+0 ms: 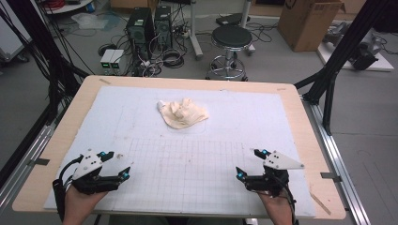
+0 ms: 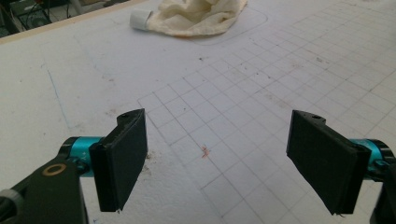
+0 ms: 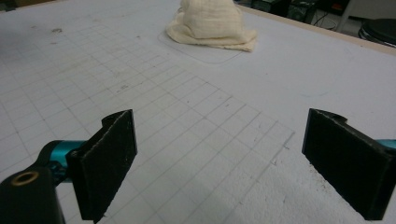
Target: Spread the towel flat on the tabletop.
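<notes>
My left gripper (image 1: 117, 164) sits low at the near left corner of the white mat (image 1: 117, 122), and my right gripper (image 1: 249, 164) mirrors it at the near right; both have their jaws spread wide apart with nothing between them but the mat's printed grid. The cream cloth (image 1: 182, 113) lies crumpled in a heap on the far half of the mat, roughly midway between my two sides and well apart from both grippers. In the left gripper view the cloth (image 2: 201, 16) sits at the top, beyond the grid, with a small white cap-like piece (image 2: 139, 19) poking out at its left edge, touching the fabric; I cannot tell what that piece is. In the right gripper view the cloth (image 3: 212, 25) rises in a soft mound, its lower folds lying across a faint outlined square on the mat. Between my jaws and the cloth there is only open mat, marked with small smudges and specks. The mat rests on a wooden table (image 1: 305, 122). Beyond the table's far edge stand a black round stool (image 1: 231, 38), two dark computer towers (image 1: 149, 26) with tangled cables on the floor, and a cardboard box (image 1: 309, 23) to the far right.
</notes>
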`<action>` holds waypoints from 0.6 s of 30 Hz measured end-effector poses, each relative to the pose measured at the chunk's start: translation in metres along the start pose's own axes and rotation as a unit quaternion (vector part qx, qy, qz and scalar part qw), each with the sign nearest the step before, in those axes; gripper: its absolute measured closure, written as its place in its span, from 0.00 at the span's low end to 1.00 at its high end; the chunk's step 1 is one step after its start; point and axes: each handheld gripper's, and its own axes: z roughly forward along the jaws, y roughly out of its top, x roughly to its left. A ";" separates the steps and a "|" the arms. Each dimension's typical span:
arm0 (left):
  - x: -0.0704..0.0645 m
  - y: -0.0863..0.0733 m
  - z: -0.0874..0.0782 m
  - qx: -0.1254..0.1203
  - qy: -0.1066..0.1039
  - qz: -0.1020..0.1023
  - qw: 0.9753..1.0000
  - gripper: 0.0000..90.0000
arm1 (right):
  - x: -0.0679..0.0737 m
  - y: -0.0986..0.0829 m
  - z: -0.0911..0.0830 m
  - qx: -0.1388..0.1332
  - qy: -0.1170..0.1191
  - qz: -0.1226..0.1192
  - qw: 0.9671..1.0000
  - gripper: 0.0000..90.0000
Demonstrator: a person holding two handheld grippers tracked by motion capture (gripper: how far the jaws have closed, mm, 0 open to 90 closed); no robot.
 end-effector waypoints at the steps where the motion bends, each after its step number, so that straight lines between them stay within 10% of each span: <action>1: 0.000 0.000 0.000 0.001 -0.001 0.001 1.000 0.23 | -0.001 0.000 0.000 0.002 0.001 0.000 1.000 0.11; 18: -0.001 0.001 0.003 0.001 -0.005 0.004 1.000 0.23 | 0.000 -0.001 0.001 0.004 0.002 0.002 1.000 0.11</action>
